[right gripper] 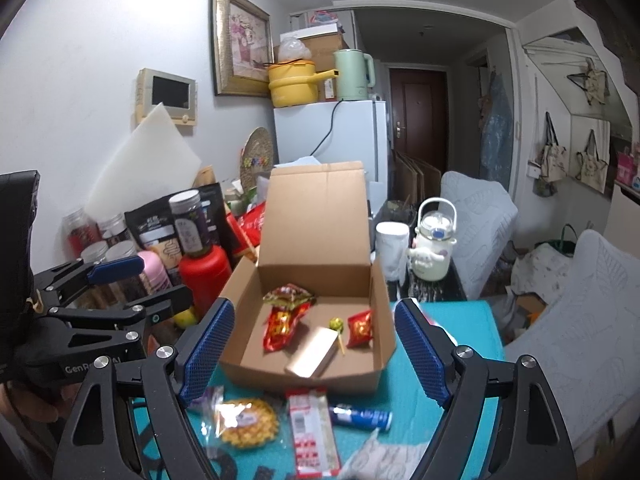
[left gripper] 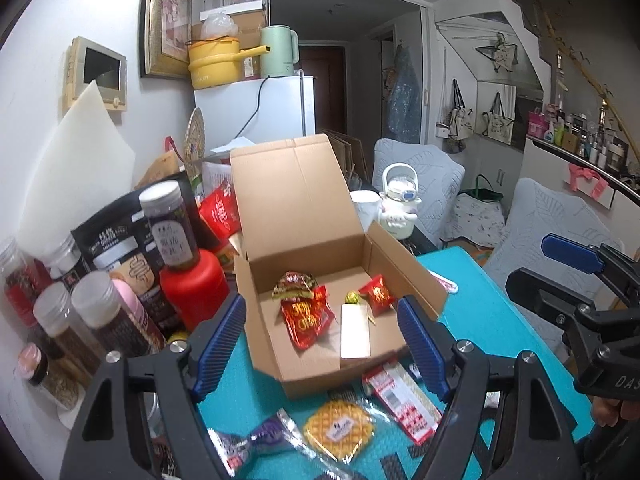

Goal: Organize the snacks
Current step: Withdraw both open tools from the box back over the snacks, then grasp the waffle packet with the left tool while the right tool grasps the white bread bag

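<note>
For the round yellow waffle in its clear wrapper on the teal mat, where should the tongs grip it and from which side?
Judging by its pose, the round yellow waffle in its clear wrapper lies flat on the teal mat, in front of the open cardboard box. Come from above with the open left tongs and pinch across the disc's edges; the loose wrapper may slip.
</note>
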Tool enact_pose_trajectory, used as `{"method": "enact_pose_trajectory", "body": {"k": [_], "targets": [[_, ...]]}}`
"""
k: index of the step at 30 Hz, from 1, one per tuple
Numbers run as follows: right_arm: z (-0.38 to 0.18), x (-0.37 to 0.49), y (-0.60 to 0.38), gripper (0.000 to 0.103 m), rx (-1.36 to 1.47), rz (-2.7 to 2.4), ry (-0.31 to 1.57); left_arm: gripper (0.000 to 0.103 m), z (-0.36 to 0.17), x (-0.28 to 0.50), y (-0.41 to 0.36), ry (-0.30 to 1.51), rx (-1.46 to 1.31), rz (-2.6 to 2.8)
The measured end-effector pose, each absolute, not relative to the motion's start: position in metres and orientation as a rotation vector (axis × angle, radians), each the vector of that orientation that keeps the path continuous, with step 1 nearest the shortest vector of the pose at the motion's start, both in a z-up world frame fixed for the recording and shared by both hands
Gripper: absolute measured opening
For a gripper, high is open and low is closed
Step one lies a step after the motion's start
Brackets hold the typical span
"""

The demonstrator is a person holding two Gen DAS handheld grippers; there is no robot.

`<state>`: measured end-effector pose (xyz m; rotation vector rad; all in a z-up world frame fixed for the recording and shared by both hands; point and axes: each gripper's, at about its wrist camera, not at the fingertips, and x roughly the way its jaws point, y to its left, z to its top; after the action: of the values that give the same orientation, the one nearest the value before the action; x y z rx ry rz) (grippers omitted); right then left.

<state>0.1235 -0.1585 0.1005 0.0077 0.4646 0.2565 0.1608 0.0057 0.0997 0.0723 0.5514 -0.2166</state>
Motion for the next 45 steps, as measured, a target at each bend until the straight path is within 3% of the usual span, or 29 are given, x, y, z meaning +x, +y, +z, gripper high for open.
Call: {"method": "enact_pose_trajectory", "body": {"k": [21, 45], "targets": [[0.024, 0.092, -0.149, 0.083, 0.071, 0.322, 0.599, 0.078, 0.031, 0.137, 0.014, 0.712, 0.073, -0.332], [-0.069, 0.131, -0.151, 0.083, 0.122, 0.381, 0.806, 0.078, -0.078, 0.197, -0.003, 1.032, 0.152, -0.393]]}}
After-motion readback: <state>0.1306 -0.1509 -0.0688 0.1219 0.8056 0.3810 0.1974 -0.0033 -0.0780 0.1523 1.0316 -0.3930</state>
